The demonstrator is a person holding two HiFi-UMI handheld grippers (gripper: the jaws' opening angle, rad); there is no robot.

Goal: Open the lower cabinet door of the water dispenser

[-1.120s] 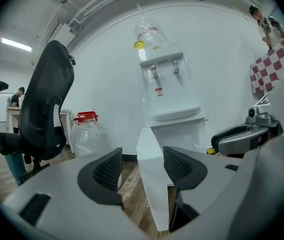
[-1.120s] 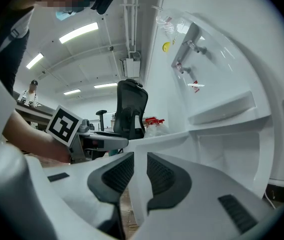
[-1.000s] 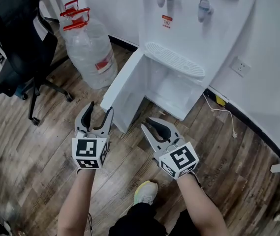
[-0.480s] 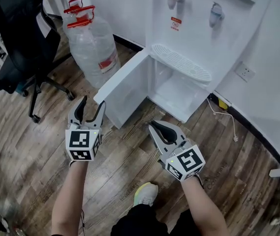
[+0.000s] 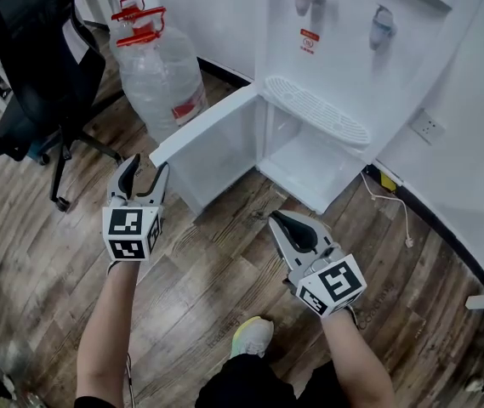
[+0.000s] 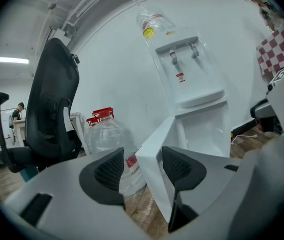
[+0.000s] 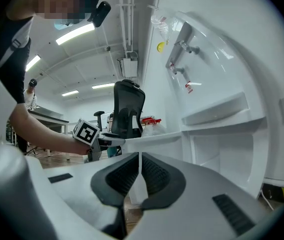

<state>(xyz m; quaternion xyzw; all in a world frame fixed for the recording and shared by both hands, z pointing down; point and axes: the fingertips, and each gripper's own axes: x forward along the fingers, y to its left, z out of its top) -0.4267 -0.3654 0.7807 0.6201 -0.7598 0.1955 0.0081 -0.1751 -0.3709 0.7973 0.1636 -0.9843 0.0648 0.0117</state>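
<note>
Underfoot, the wooden floor (image 5: 224,279) fills most of the head view. Far and to the right stands the white dispenser (image 5: 344,66), against the wall, with its lower cabinet open and bare inside. A black chair (image 5: 29,66) sits at the far left. The lower door (image 5: 216,138) is swung wide open, reaching out from the cabinet toward the left, so its free end lies just beyond my left gripper. Between the chair and the dispenser stands a clear bottle (image 5: 161,75) with a red cap, just behind the door.

My left gripper (image 5: 145,167) is at the near left, pointing toward the door's free end. Its jaws stand wide apart, though they have just been closing a little. The door's edge shows in line with the gap between them, and neither pad presses on it. My right gripper (image 5: 280,219) is nearer the middle, pointing toward the open cabinet and well apart from it. Its jaws have just been closing and now sit almost together with nothing between them.

My shoe (image 5: 253,334) shows at the near edge, and a socket (image 5: 426,127) sits on the wall right of the dispenser.
</note>
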